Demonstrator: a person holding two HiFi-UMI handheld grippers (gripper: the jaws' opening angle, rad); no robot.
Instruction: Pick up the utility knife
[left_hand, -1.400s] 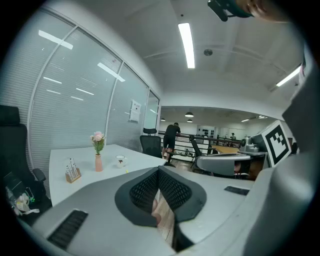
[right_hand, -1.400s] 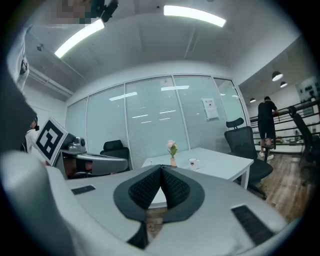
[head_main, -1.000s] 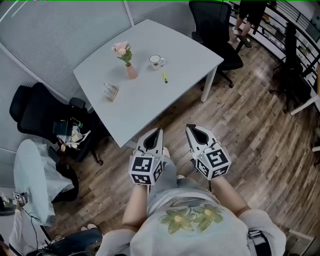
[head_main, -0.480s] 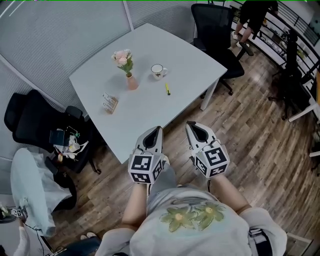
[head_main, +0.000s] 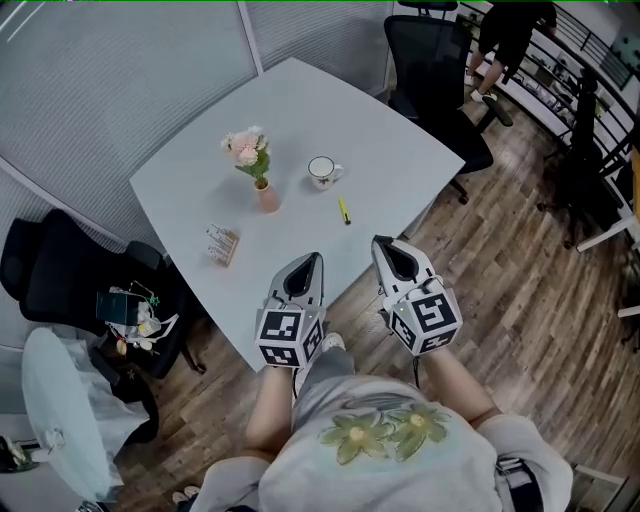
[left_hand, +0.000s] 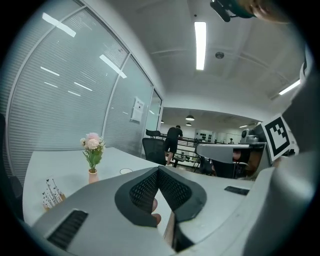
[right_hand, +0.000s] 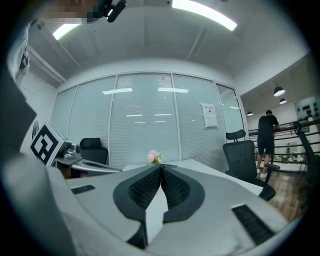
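1. Head view: the left gripper (head_main: 313, 262) and right gripper (head_main: 386, 246) sit side by side at the near edge of the worktop (head_main: 300, 110), both pinched tight and carrying nothing. The yellow utility knife (head_main: 343, 210) lies flat on the worktop just ahead, between the two, and neither touches it. The cup (head_main: 322, 171) and flower vase (head_main: 262, 187) stand beyond it.
2. Left gripper view: the jaws meet at the tips, empty. The flower vase stands ahead to the left.
3. Right gripper view: the jaws are pressed together, empty. The flowers peek just over the tips.
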